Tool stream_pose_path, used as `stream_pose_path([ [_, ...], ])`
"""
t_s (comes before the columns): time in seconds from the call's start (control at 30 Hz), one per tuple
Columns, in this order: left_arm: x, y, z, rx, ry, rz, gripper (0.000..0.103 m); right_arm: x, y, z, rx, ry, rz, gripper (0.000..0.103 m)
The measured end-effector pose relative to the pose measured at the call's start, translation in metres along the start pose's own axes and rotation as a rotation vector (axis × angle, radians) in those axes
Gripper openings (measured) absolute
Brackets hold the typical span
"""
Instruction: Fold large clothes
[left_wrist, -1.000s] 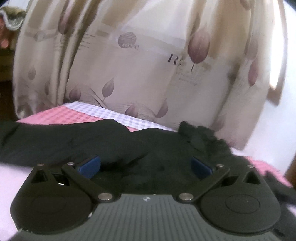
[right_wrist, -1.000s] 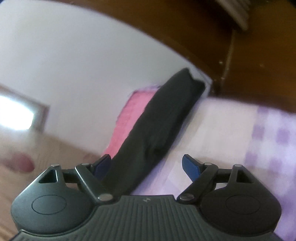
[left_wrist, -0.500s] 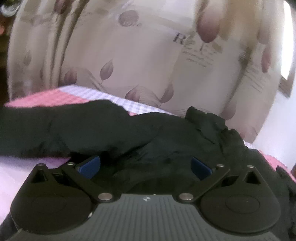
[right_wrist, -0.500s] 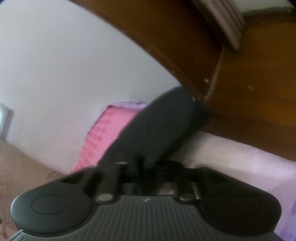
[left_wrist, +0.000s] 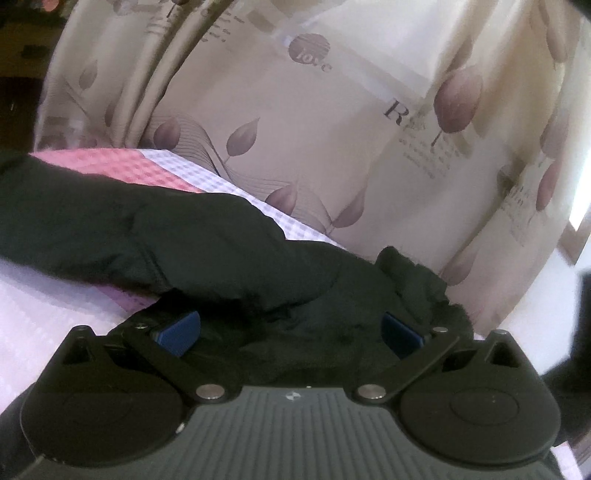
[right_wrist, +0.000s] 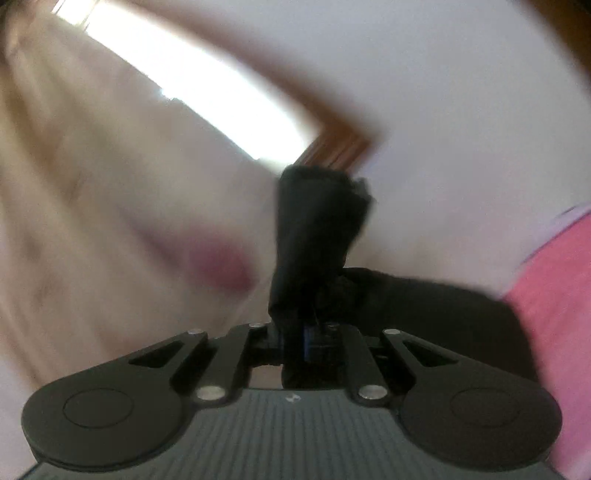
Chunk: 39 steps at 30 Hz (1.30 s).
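Note:
A large black garment (left_wrist: 155, 236) lies crumpled across a checked pink and lilac bed cover (left_wrist: 122, 166). My left gripper (left_wrist: 288, 328) is open, its blue pads (left_wrist: 177, 326) set wide apart with a bunched part of the garment between them. In the right wrist view my right gripper (right_wrist: 295, 339) is shut on a strip of the same black garment (right_wrist: 314, 221), which stands up from the jaws and trails off to the right. That view is blurred by motion.
A beige curtain with purple leaf prints (left_wrist: 332, 129) hangs close behind the bed. A bright window with a brown frame (right_wrist: 207, 92) and the blurred curtain (right_wrist: 92, 221) show in the right wrist view, with the pink cover (right_wrist: 554, 295) at right.
My right gripper closed on the black garment and swung with it away from the wooden headboard toward the window. My left gripper stayed open and moved in closer over the bunched cloth.

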<state>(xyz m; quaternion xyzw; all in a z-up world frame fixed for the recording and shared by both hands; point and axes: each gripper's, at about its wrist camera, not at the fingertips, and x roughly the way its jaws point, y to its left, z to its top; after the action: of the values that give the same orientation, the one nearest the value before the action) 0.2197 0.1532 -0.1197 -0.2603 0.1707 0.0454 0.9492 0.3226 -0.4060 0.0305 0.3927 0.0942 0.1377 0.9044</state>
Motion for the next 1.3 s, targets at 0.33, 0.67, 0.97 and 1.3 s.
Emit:
stream_pose_path([
  [0.33, -0.002, 0.005, 0.000, -0.040, -0.020, -0.029, 0.103, 0.109, 0.045, -0.237, -0.296, 0.459, -0.013, 0.009],
  [0.67, -0.001, 0.009, -0.001, -0.075, -0.029, -0.040, 0.103, 0.100, 0.087, -0.329, -0.831, 0.574, -0.090, 0.040],
  [0.97, -0.003, 0.024, 0.002, -0.154, -0.029, -0.065, 0.103, 0.097, 0.101, -0.349, -1.016, 0.553, -0.091, 0.098],
  [1.3, -0.060, 0.093, 0.041, -0.407, -0.040, -0.022, 0.098, 0.100, 0.101, -0.352, -1.038, 0.552, -0.096, 0.100],
])
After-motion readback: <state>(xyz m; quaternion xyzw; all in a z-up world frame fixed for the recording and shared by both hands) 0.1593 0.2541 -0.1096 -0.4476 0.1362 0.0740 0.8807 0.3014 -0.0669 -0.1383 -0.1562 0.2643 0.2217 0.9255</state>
